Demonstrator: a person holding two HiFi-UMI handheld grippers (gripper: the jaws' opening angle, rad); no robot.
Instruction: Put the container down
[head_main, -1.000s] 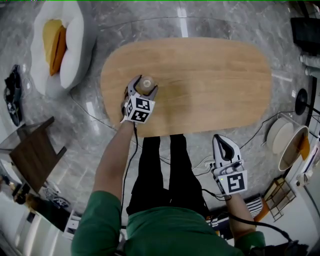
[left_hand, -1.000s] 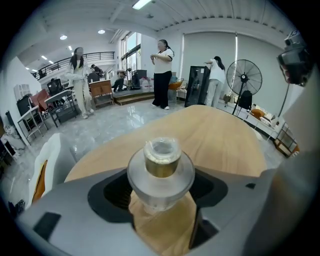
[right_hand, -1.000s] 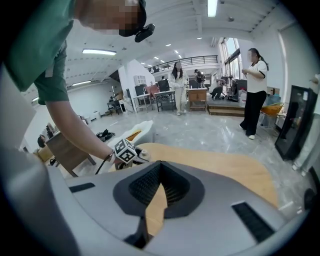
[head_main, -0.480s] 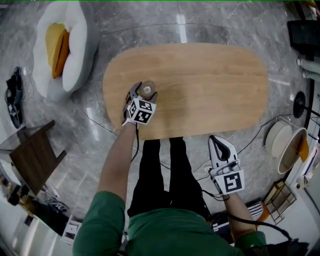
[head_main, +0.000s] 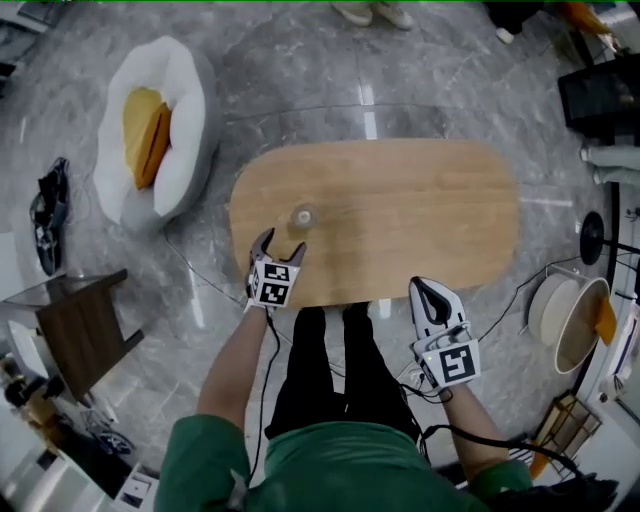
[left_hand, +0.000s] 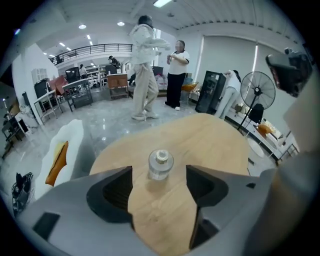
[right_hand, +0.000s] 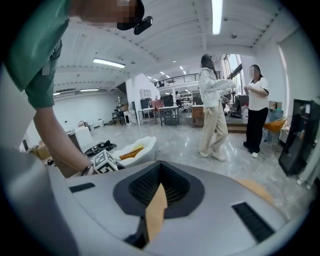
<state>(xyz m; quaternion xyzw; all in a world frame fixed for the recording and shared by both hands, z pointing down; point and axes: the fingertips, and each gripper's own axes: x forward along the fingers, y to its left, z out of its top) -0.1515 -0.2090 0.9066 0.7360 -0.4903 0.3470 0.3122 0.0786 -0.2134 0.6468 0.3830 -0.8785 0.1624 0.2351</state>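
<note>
A small clear container (head_main: 303, 217) with a pale cap stands upright on the oval wooden table (head_main: 420, 210), near its left front part. My left gripper (head_main: 278, 246) is open just in front of the container and apart from it. In the left gripper view the container (left_hand: 160, 165) sits beyond the wide-spread jaws, with bare tabletop between them. My right gripper (head_main: 431, 296) hangs off the table's front edge, over the floor beside my legs. Its jaws are closed together with nothing between them, and only a sliver of the wooden table (right_hand: 156, 210) shows through.
A white round cushion seat (head_main: 160, 130) with a yellow pillow stands on the marble floor to the left of the table. A dark wooden stool (head_main: 80, 320) is at the left front. Two people (left_hand: 155, 65) stand beyond the table. A fan (left_hand: 257, 92) and cables are at the right.
My left gripper has let go of the container and pulled back toward the table's front edge. The container stays standing on the table. The head camera has tilted, shifting the scene down.
</note>
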